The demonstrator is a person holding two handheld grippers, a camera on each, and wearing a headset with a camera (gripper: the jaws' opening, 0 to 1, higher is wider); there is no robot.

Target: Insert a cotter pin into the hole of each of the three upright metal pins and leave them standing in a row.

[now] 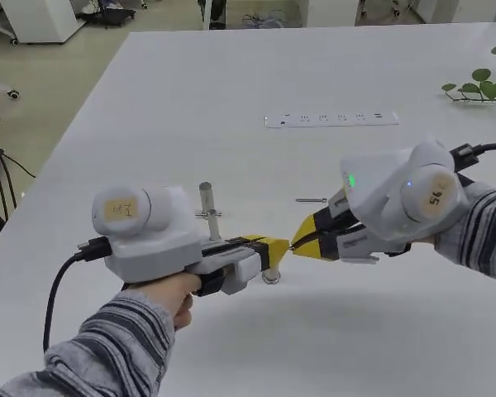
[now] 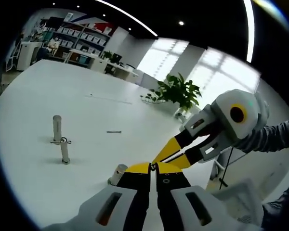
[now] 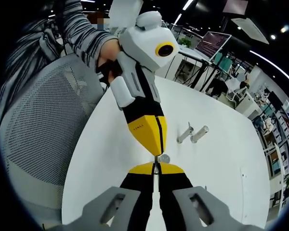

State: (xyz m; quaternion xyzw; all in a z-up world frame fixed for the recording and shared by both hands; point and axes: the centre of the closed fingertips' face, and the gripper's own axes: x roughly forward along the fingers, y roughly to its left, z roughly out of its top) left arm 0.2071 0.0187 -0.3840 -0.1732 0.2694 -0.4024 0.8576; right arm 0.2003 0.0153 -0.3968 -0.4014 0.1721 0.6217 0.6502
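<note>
Head view: left gripper (image 1: 281, 247) and right gripper (image 1: 299, 243) meet tip to tip low over the white table (image 1: 231, 99). Both sets of jaws are pinched down to no visible gap.

- Left gripper view: a thin grey sliver sits right at the meeting tips. I read it as the held cotter pin (image 2: 154, 166), though it is very small. Both grippers seem to have it, and I cannot tell which one bears the load.
- Nearest upright pin (image 2: 118, 174) stands just beside and below the tips. Its top looks bare and its hole is not visible.
- Two farther upright pins (image 2: 57, 127) stand close together, well apart from the grippers. A short crosspiece (image 2: 60, 141) shows there, but I cannot tell which of the two it passes through.
- A loose cotter pin (image 1: 312, 200) lies flat on the table beyond the grippers.

Step in hand, as I judge it: a handover or regrip of the cotter pin before threading the nearest upright pin.

The next move calls for one gripper to take sole hold near the cotter pin's head. The other would steady the upright pin. The legs then need lining up square with the cross hole, with a gentle push so the pin is not tipped.
</note>
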